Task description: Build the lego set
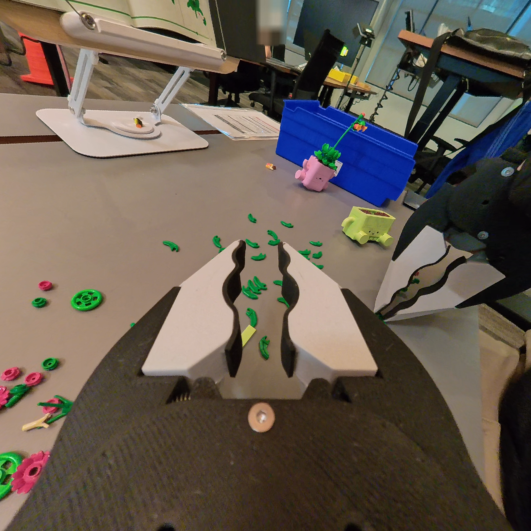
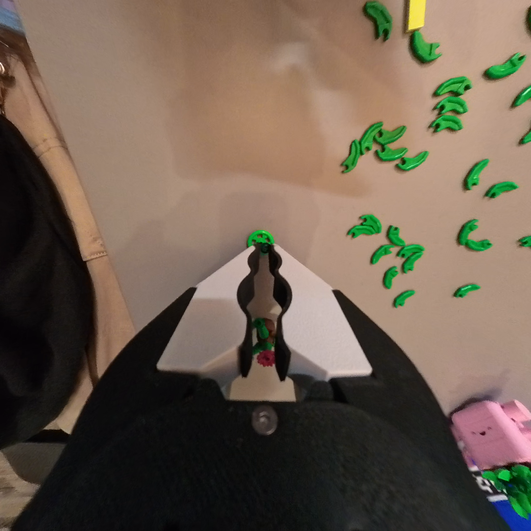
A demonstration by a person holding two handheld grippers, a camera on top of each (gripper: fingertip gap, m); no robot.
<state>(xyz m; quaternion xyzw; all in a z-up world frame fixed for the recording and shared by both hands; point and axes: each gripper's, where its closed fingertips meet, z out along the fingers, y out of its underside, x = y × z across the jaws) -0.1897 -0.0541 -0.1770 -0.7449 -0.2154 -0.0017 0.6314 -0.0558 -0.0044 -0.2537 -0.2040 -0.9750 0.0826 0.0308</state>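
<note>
My left gripper (image 1: pixel 262 247) is open and empty, held over several scattered green leaf pieces (image 1: pixel 254 286) on the grey table (image 1: pixel 115 215). My right gripper (image 2: pixel 263 249) is shut on a green flower stem (image 2: pixel 262 330) that has a small green wheel piece (image 2: pixel 260 238) at its tip and a pink flower (image 2: pixel 265 357) between the fingers. The right gripper also shows in the left wrist view (image 1: pixel 383 313), low at the right. A pink pot with a green plant (image 1: pixel 316 172) and a lime-green pot (image 1: pixel 367 227) stand farther off.
A blue bin (image 1: pixel 344 149) stands behind the pots. A white tilting stand (image 1: pixel 115 135) is at the back left. Pink flowers (image 1: pixel 31 471) and green wheels (image 1: pixel 86 299) lie at the left. A yellow-green tile (image 1: pixel 248 334) lies among the leaves. The pink pot shows again in the right wrist view (image 2: pixel 488 431). Measured from the fingertips, the yellow-green tile (image 1: pixel 248 334) is 8 centimetres or so from the left gripper and 15 centimetres from the right.
</note>
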